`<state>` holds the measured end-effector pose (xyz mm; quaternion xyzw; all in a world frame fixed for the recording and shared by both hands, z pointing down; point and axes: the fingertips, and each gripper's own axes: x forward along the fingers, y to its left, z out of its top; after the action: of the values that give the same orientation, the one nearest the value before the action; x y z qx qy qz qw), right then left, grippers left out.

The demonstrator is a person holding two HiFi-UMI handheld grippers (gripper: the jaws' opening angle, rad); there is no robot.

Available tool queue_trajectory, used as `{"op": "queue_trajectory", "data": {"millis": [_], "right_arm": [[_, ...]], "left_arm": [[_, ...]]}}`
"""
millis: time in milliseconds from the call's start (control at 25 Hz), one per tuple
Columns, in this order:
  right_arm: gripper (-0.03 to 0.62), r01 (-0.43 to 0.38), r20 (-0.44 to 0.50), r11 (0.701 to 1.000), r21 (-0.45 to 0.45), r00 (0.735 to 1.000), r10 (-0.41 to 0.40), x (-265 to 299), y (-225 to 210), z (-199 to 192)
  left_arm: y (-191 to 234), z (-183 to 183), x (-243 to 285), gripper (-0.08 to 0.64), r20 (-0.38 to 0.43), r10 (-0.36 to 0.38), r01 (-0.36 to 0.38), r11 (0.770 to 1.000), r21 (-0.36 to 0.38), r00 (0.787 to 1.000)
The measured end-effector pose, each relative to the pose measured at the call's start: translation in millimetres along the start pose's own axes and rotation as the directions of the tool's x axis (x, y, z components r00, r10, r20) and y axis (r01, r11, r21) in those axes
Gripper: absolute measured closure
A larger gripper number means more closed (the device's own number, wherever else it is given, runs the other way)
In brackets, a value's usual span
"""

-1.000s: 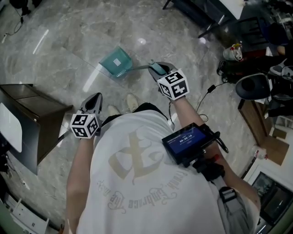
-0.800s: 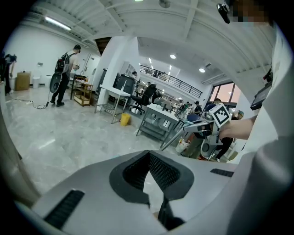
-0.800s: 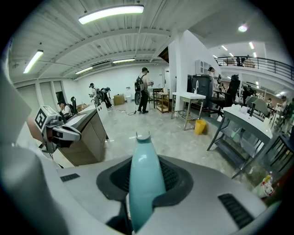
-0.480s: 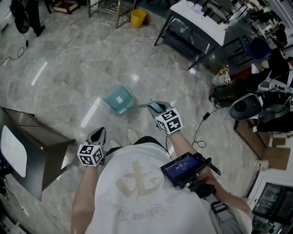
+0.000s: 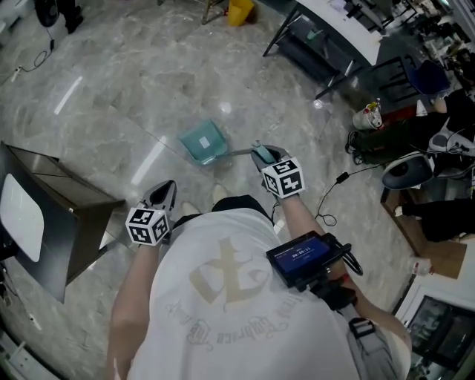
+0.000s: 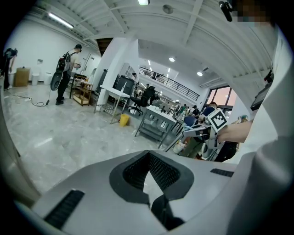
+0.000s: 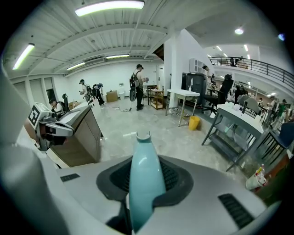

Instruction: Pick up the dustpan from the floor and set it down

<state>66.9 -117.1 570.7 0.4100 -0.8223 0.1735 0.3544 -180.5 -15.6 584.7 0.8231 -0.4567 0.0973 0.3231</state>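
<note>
The teal dustpan [image 5: 202, 142] hangs out in front of the person, its pan over the marble floor and its thin handle running back to my right gripper [image 5: 261, 154]. That gripper is shut on the handle's teal grip [image 7: 146, 179], which stands up between the jaws in the right gripper view; the pan itself is hidden there. My left gripper [image 5: 162, 194] is held low at the person's left side, apart from the dustpan. In the left gripper view its jaws [image 6: 149, 176] meet with nothing between them.
A dark open cabinet [image 5: 52, 215] stands at the left. Ahead are a yellow bin [image 5: 240, 11] and a black-legged table [image 5: 326, 44]. Bags, a helmet and cables [image 5: 404, 159] crowd the right. The person's white shoes [image 5: 220, 194] are just below the dustpan.
Both hands have shifted a little across the floor as the person's head view swung. The dustpan has stayed in the right gripper, and the left gripper's jaws have not changed.
</note>
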Motion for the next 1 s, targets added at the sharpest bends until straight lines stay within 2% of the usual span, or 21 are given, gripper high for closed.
{"op": "queue_trajectory", "data": {"millis": [720,1000], "right_arm": [[0.491,0.032,-0.091,0.999,0.012,0.995,-0.031,14.5,-5.7,-36.4],[0.491,0.05,-0.101,0.998,0.042,0.994,-0.046,19.1,-24.9,-56.3]], "left_arm": [[3.1,-7.1,-12.2,0.549,-0.025,0.014,-0.014,1.0,-0.01,1.0],[-3.4,-4.5,1.9,0.549,-0.037,0.007,-0.007,1.0,0.01,0.999]]}}
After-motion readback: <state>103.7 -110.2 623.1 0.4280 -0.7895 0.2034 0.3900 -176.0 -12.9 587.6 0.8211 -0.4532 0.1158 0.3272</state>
